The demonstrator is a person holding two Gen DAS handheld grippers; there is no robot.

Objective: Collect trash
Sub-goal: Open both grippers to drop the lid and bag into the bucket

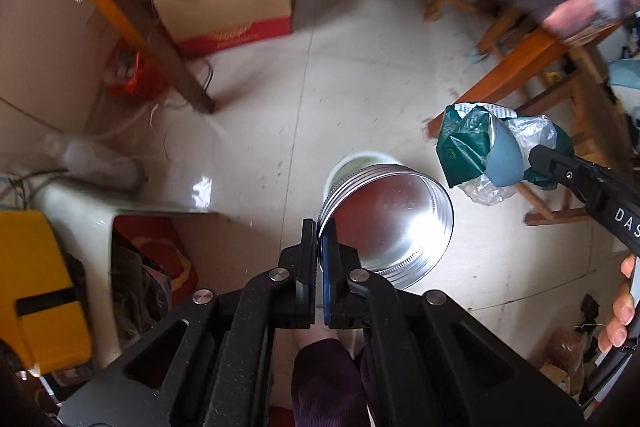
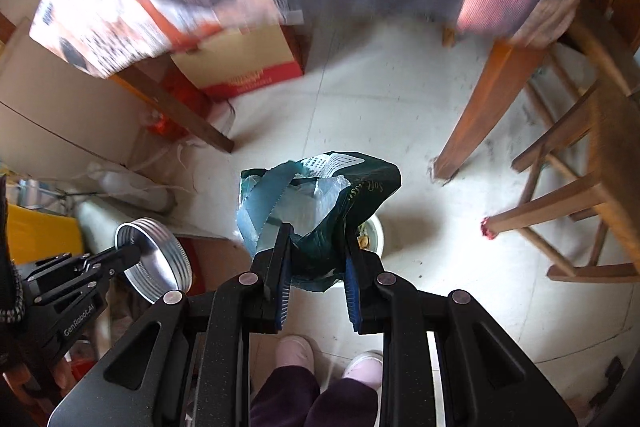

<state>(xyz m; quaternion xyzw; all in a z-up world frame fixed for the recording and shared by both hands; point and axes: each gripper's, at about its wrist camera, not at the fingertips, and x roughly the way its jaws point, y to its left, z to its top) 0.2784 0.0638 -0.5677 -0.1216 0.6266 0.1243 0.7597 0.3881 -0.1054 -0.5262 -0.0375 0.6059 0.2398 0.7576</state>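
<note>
While clamped on metal lid by left gripper and crumpled wrappers by right gripper, carrying over white bin; next, opening jaws above it.

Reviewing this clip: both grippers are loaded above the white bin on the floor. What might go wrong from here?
1. The left gripper pinches the metal lid only by its thin rim; it may twist out.
2. The crumpled green wrapper with clear plastic in the right gripper looks about as wide as the white bin, so part could catch on the rim or spill beside it.
</note>
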